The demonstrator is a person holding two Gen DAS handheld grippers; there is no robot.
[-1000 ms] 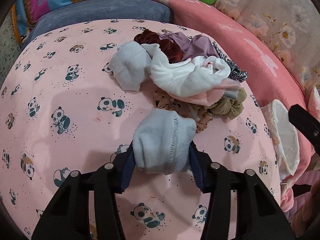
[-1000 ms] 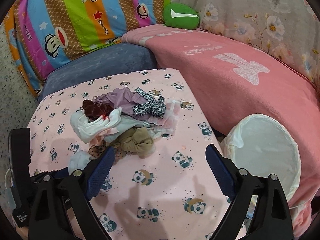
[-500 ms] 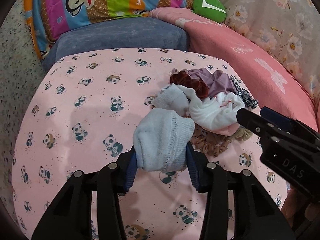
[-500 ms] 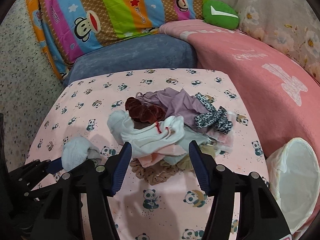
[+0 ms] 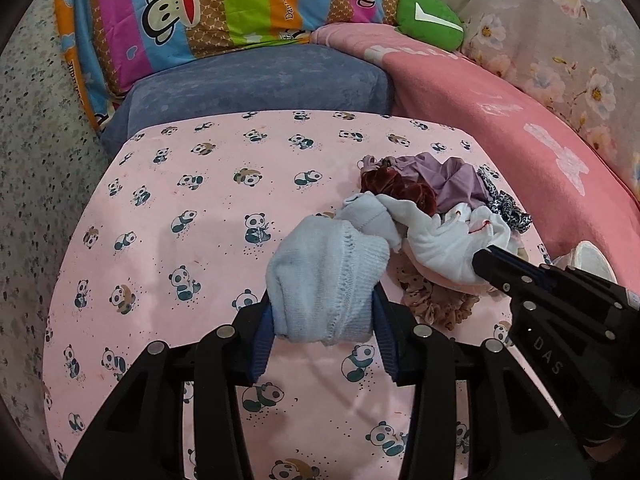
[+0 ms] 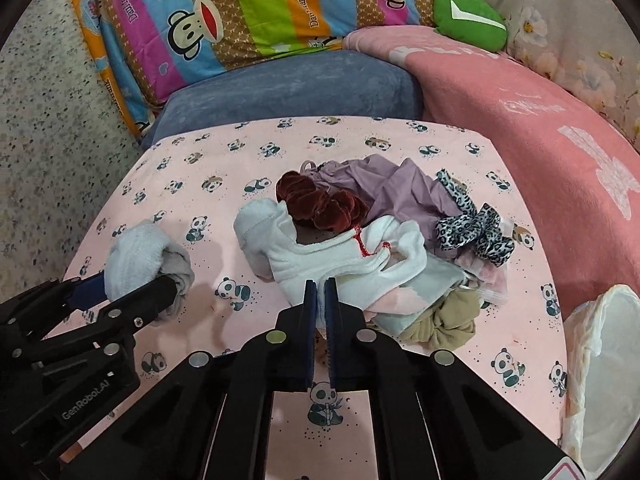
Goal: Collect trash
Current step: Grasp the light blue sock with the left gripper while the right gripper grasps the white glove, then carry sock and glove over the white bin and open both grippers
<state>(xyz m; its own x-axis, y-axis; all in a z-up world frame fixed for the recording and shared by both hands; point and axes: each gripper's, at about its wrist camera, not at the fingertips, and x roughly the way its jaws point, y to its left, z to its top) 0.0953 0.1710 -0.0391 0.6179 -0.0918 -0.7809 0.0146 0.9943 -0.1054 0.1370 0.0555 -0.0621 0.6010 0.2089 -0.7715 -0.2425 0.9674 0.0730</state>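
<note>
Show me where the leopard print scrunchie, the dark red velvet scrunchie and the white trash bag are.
leopard print scrunchie (image 6: 472, 230): right wrist view, on its knotted middle.
dark red velvet scrunchie (image 6: 320, 202): right wrist view, on its ruffled middle.
white trash bag (image 6: 592, 320): right wrist view, on the near rim of its opening.

White bin (image 6: 596, 364) cut off at right edge; pile (image 6: 400, 248) hides lower garments.
</note>
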